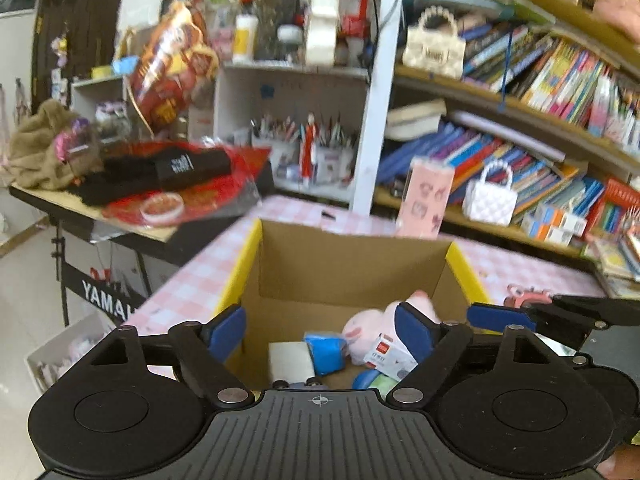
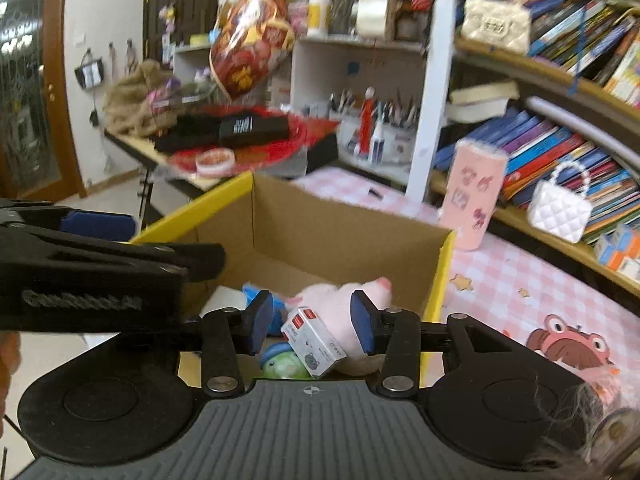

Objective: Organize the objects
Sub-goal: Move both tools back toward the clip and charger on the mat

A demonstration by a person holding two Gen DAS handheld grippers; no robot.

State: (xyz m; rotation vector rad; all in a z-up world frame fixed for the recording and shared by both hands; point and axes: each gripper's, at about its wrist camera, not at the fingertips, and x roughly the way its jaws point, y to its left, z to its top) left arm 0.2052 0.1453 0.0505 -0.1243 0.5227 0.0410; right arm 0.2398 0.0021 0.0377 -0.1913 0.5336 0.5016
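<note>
Left gripper [image 1: 320, 330] spread wide, empty, above cardboard box [image 1: 352, 264]. Right gripper [image 2: 312, 322] partly open, empty, above small grey carton [image 2: 314, 338] and pink plush [image 2: 340, 300].

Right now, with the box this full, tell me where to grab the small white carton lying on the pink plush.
Take the small white carton across its two long, flat sides, coming from above. It lies tilted on the pink plush inside the cardboard box, so its top face is free, while the box walls block any sideways approach. The right gripper hangs just above it, jaws open.
</note>
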